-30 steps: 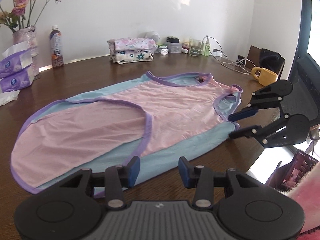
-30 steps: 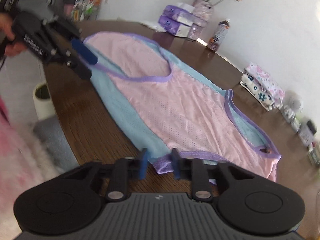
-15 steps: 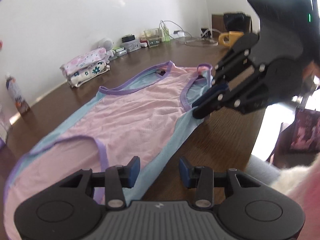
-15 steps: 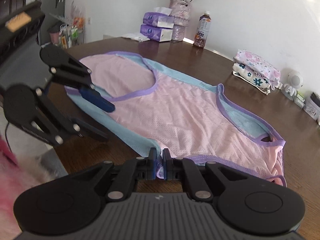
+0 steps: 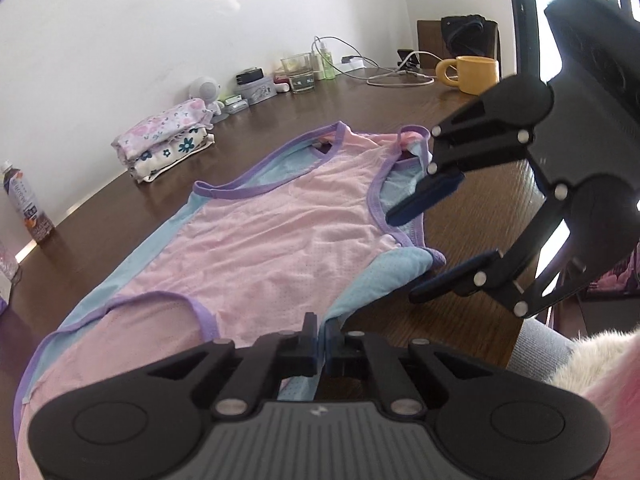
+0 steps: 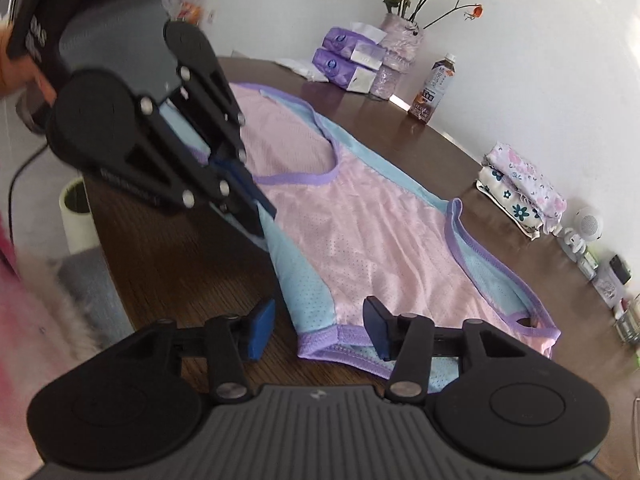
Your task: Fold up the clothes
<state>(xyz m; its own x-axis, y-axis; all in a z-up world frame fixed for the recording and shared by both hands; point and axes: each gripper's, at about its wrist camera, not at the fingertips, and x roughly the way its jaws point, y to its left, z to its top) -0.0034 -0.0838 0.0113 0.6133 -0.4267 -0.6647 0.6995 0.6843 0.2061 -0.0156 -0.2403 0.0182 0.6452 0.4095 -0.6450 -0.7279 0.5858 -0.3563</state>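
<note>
A: Where's the garment [image 5: 280, 236]?
B: Flat on the bench [image 5: 460, 120]. Left gripper [image 5: 320, 340] jaws clamp its blue side edge; right gripper [image 6: 316, 326] jaws gape over the armhole corner.
A: Next?
B: Probably close right, then fold across.

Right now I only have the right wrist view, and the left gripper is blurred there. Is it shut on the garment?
Observer: Yes. The left wrist view shows the left gripper shut on the blue side edge of the pink garment.
Operator: How does my right gripper look from that side?
Observer: The right gripper is open, with one finger above the purple-trimmed armhole corner and the other low, near the table.
Operator: Is there anything past the shoulder straps?
Observer: A yellow mug stands on the table beyond them, apart from the cloth.
</note>
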